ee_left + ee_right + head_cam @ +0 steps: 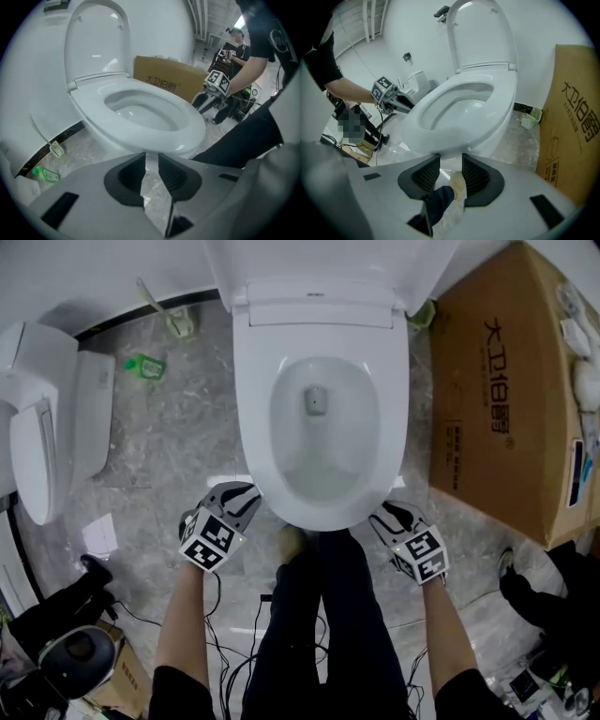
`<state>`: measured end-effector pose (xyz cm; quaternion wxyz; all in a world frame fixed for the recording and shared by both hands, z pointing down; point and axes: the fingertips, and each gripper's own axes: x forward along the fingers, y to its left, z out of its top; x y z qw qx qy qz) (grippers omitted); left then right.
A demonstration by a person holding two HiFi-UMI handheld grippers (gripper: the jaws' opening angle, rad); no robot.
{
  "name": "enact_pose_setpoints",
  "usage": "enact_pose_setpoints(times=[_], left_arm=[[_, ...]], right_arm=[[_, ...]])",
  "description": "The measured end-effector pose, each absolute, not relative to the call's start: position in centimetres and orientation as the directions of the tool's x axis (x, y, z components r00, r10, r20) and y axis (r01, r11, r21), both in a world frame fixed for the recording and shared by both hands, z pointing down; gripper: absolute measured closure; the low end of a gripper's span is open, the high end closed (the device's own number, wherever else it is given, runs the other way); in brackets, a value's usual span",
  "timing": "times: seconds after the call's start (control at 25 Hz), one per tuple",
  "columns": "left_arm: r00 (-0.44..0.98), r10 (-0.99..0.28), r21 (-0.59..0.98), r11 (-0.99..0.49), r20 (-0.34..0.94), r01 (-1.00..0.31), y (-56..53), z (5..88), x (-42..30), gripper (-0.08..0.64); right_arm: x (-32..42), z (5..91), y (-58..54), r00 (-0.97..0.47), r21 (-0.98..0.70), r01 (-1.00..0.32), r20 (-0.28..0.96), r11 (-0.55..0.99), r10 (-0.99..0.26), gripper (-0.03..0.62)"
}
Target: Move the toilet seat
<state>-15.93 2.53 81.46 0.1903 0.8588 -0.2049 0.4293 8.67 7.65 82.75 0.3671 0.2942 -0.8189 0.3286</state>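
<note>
Toilet seat between grippers (jaws apart)

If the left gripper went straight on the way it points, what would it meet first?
Most likely the bowl, just under the front rim of the toilet seat. The left gripper aims there with open, empty jaws. Depth is unclear, so it might catch the rim instead.

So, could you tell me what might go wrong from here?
The toilet seat is glossy and rounded, and the left gripper and right gripper stand open by its front edge, so a shallow pinch might slip and drop it. Swung up fast, it could bang the upright lid.
</note>
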Motion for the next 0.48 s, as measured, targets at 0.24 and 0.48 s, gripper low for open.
enact_pose_setpoints(times=[0.24, 0.48], left_arm=[[0.562, -0.156, 0.211, -0.82, 0.812, -0.532, 2.8, 80.9, -15.8, 0.505], [0.585, -0.174, 0.232, -0.801, 0.792, -0.553, 3.0, 78.8, -15.7, 0.514]], right_arm=[[8.4, 81.8, 7.9, -0.576, -0.358, -0.742, 0.774, 0.566, -0.265, 0.469], [8.5, 79.6, 8.0, -0.579, -0.359, -0.76, 0.753, 0.541, -0.314, 0.469]])
